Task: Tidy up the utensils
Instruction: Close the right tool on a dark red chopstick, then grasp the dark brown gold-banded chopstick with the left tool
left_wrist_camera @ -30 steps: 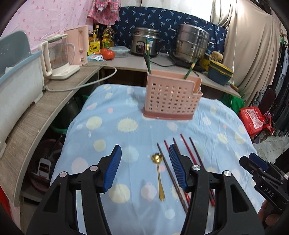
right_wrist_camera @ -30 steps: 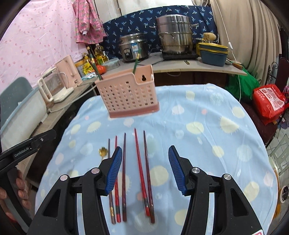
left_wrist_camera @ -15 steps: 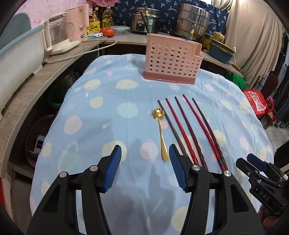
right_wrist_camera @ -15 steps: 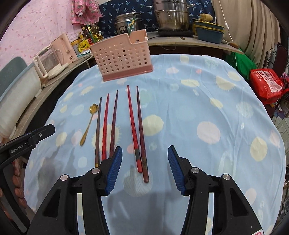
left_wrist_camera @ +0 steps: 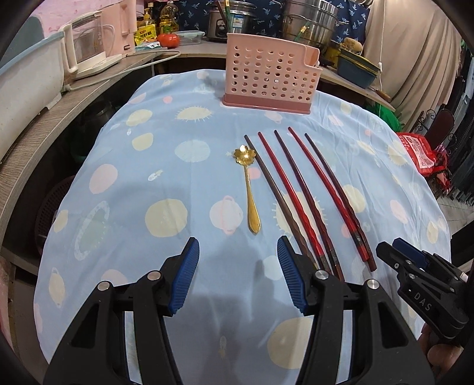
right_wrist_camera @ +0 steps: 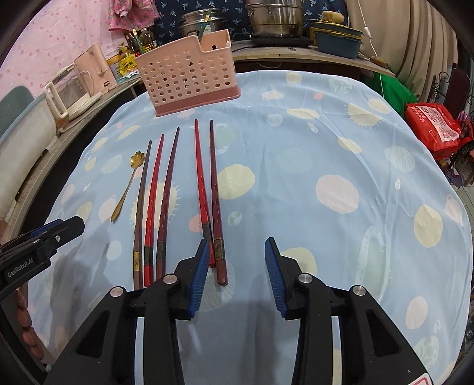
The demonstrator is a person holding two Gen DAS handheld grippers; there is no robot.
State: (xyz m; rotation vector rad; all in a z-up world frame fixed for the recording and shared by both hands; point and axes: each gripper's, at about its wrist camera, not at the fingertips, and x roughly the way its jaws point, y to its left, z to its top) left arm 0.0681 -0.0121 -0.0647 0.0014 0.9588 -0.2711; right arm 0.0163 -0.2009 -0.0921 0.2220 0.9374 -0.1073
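Observation:
A gold spoon [left_wrist_camera: 248,189] with a flower-shaped bowl lies on the blue spotted tablecloth [left_wrist_camera: 166,165]; it also shows in the right wrist view [right_wrist_camera: 126,187]. Several red and dark chopsticks [left_wrist_camera: 308,195] lie side by side to its right, also in the right wrist view [right_wrist_camera: 183,195]. A pink perforated utensil holder [left_wrist_camera: 271,78] stands at the far side, also seen from the right wrist [right_wrist_camera: 189,86]. My left gripper [left_wrist_camera: 238,251] is open and empty just short of the spoon's handle. My right gripper [right_wrist_camera: 237,251] is open and empty, just right of the near ends of the two rightmost chopsticks.
A curved wooden counter [left_wrist_camera: 59,106] runs along the left with a kettle [left_wrist_camera: 89,56] and a white tub [left_wrist_camera: 26,88]. Pots [left_wrist_camera: 308,25] and bottles stand on the back counter. A red bag [right_wrist_camera: 435,124] sits off the table's right side.
Both grippers have pulled back toward the near edge of the table and tilted down, so the spoon and chopsticks now lie fully ahead of the fingers. Both stay open.

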